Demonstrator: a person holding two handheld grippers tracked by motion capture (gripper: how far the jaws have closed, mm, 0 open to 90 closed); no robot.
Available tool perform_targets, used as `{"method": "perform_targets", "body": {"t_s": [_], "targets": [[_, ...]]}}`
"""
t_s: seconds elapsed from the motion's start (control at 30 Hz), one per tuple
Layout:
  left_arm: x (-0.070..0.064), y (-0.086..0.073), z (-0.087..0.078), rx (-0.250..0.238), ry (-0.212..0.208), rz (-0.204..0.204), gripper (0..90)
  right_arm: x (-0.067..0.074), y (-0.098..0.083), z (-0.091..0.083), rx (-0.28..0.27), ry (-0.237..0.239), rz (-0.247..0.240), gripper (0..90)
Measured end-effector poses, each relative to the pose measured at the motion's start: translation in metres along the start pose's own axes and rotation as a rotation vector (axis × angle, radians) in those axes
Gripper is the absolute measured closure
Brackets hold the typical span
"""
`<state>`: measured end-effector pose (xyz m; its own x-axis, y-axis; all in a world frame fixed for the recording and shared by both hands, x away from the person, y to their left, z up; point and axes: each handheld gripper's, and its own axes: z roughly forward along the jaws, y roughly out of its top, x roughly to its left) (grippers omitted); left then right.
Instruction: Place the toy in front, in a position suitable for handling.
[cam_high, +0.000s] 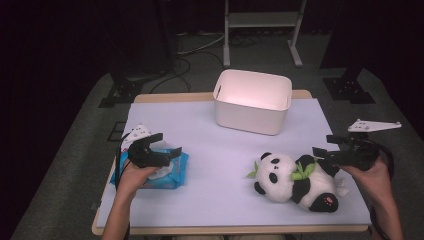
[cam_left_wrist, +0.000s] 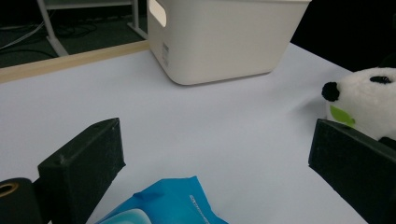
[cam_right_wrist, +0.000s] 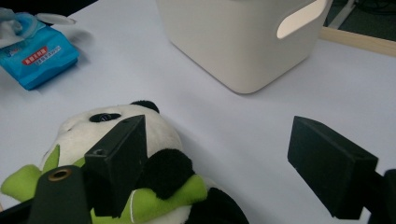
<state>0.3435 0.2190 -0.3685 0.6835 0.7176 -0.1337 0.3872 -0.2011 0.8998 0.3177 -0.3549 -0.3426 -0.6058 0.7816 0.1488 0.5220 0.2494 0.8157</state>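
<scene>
Here the 2 things to pick up lie apart on the table (cam_high: 225, 200), so each hand gets its own one. The blue wipes pack (cam_high: 172, 175) lies near the table's left edge, and the left gripper (cam_high: 166, 144) hangs right over it with its jaws wide open and nothing between them, likely so it can come down around the pack. The toy panda (cam_high: 292, 181) lies on its side near the front right corner of the table. The right gripper (cam_high: 322, 145) is just over the panda's body, jaws open too, holding nothing. The white bin (cam_high: 251, 117) stands at the middle of the back edge, open side up, so both hands can probably reach it to drop things in.
</scene>
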Motion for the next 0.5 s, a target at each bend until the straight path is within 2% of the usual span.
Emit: {"method": "perform_targets", "body": {"t_s": [0.37, 0.5], "targets": [[-0.0006, -0.0004, 0.0, 0.002, -0.006, -0.002, 2.4, 0.0051, 0.003, 0.0, 0.023, 0.017, -0.024, 18.3], [-0.0012, -0.001, -0.0007, 0.005, -0.007, 0.003, 2.4, 0.0054, 0.0049, -0.0013, 0.047, 0.026, -0.03, 18.3]]}}
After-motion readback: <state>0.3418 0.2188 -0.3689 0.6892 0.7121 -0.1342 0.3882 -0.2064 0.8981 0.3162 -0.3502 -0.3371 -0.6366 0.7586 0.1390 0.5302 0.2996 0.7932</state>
